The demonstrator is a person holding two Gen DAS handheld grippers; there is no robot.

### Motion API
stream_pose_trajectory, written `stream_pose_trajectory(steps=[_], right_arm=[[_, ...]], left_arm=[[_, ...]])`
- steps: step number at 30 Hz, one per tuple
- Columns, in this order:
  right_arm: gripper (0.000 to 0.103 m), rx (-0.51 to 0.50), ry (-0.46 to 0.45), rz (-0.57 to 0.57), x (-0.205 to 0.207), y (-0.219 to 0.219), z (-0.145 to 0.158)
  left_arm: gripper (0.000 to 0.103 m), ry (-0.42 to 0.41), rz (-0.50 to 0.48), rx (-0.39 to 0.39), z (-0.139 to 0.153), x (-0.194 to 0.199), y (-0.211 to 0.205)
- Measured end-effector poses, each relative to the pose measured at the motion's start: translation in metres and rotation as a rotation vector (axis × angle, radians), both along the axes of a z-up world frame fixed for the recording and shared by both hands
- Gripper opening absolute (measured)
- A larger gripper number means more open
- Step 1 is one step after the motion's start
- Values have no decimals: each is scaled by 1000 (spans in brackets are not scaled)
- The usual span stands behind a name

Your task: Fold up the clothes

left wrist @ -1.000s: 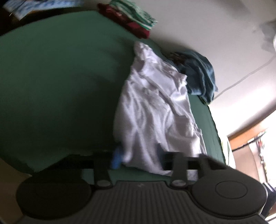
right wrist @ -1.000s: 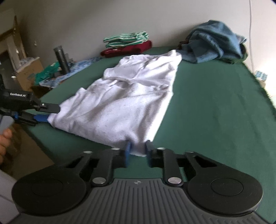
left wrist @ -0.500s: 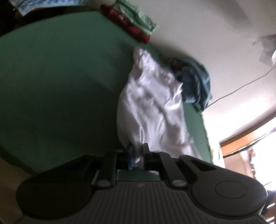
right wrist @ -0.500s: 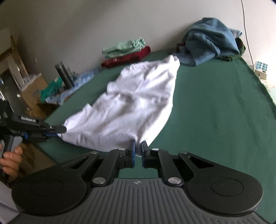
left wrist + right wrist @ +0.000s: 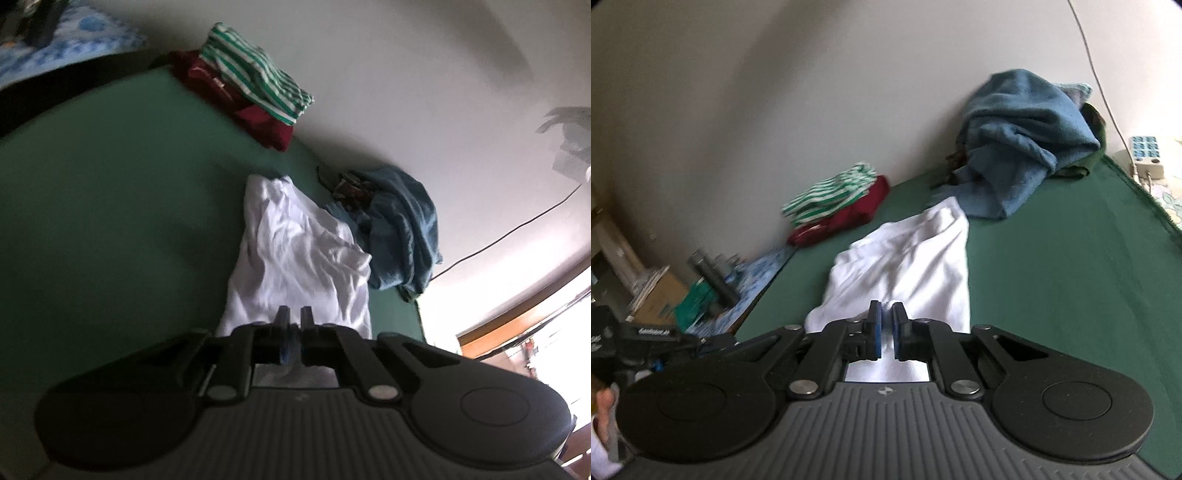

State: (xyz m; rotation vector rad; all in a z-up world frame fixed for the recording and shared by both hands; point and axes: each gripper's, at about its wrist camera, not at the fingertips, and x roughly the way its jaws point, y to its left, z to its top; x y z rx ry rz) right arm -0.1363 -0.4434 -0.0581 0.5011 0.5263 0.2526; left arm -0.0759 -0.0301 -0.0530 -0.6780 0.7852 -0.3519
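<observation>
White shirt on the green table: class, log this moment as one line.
left gripper: shut on white shirt | right gripper: shut on white shirt | near hem raised | green table

green bed (image 5: 1052, 277), white garment (image 5: 916, 258), blue towel (image 5: 1027, 136)

A crumpled white garment (image 5: 295, 266) stretches from six o'clock toward twelve across the green surface, its near hem lifted, its far end just beside a heaped blue cloth.
</observation>
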Motion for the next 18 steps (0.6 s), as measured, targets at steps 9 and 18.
stream_pose_trajectory(steps=[9, 18], right_arm=[[5, -4, 92, -127, 58, 3, -28], [21, -58, 176, -189, 67, 9, -47]], left_arm=[[0, 18, -56, 70, -15, 78, -8], [9, 72, -262, 174, -42, 78, -2]])
